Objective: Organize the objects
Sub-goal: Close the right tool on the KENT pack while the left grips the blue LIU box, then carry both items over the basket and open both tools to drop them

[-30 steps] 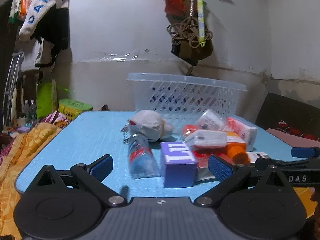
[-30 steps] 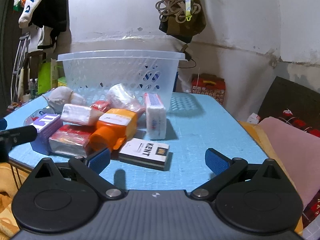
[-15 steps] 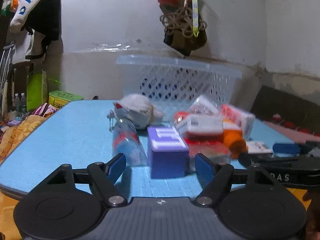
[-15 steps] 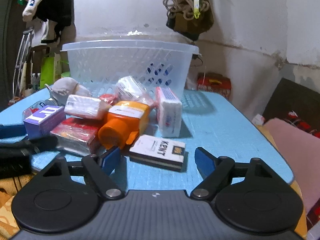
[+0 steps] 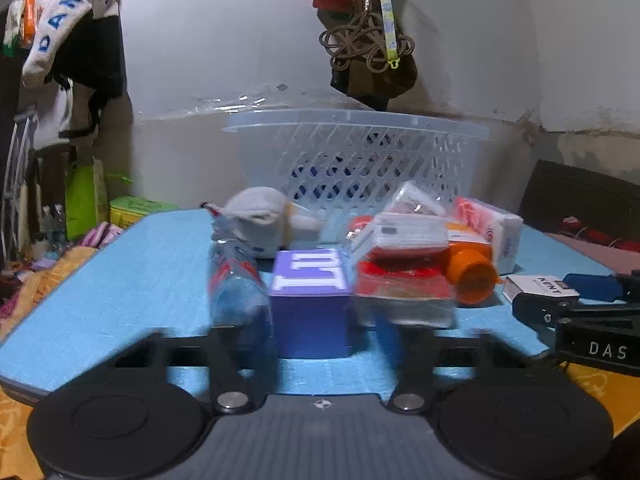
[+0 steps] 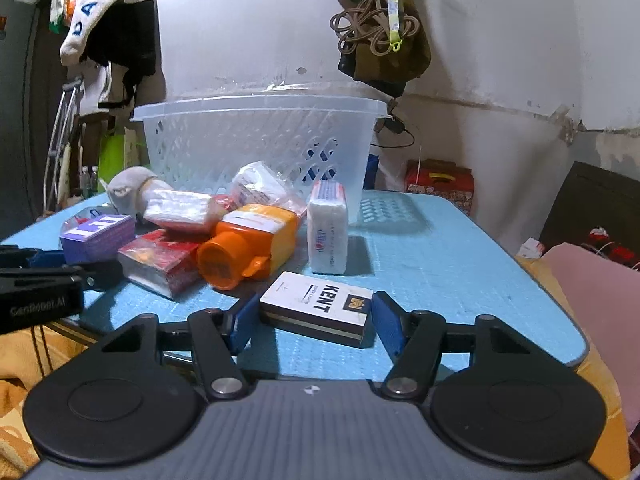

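A pile of small items lies on the blue table (image 6: 460,272) in front of a clear plastic basket (image 6: 260,140). My left gripper (image 5: 316,332) is open, its blurred blue fingers on either side of a purple box (image 5: 310,300), close to its sides. My right gripper (image 6: 316,322) is open, its blue pads flanking a white KENT cigarette pack (image 6: 316,306) with small gaps. An orange bottle (image 6: 248,244), a red pack (image 6: 160,260), a white tissue pack (image 6: 328,228) and a grey plush toy (image 5: 260,216) lie in the pile. A clear bottle (image 5: 236,284) lies left of the purple box.
The basket (image 5: 360,160) stands at the table's far edge by the wall. Bags (image 5: 368,40) hang on the wall above it. A red box (image 6: 440,184) sits behind the table at the right. A pink cloth (image 6: 592,280) lies off the right edge.
Both grippers have moved forward to the table and narrowed. The left one now straddles the purple box, the right one the KENT pack.
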Action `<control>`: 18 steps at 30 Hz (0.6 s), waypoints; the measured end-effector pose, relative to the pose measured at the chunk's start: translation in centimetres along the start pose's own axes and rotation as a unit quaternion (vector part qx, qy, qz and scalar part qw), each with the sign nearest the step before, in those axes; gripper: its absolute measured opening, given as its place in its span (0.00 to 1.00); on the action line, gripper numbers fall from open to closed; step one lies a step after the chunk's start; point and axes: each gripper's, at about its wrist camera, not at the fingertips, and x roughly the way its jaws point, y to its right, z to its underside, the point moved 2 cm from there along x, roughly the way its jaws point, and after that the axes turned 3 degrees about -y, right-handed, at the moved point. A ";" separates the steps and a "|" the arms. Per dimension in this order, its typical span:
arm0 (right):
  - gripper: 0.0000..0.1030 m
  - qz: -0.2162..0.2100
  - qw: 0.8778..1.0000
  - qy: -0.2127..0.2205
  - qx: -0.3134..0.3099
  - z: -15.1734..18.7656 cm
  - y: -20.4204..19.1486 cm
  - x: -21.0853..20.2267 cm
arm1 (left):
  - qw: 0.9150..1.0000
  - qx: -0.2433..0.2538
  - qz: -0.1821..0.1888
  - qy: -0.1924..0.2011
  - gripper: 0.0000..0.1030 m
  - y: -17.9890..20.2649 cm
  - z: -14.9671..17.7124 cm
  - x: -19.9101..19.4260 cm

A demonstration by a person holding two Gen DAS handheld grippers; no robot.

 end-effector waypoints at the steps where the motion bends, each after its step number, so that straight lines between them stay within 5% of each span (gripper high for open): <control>1: 0.63 -0.002 1.000 0.001 0.004 0.0 0.2 -0.1 | 1.000 -0.002 -0.004 0.005 0.42 -0.1 0.0 -0.2; 18: 0.63 -0.015 0.999 0.027 0.027 -1.1 3.4 -1.2 | 0.998 0.019 0.002 0.065 0.42 0.1 -1.7 -3.1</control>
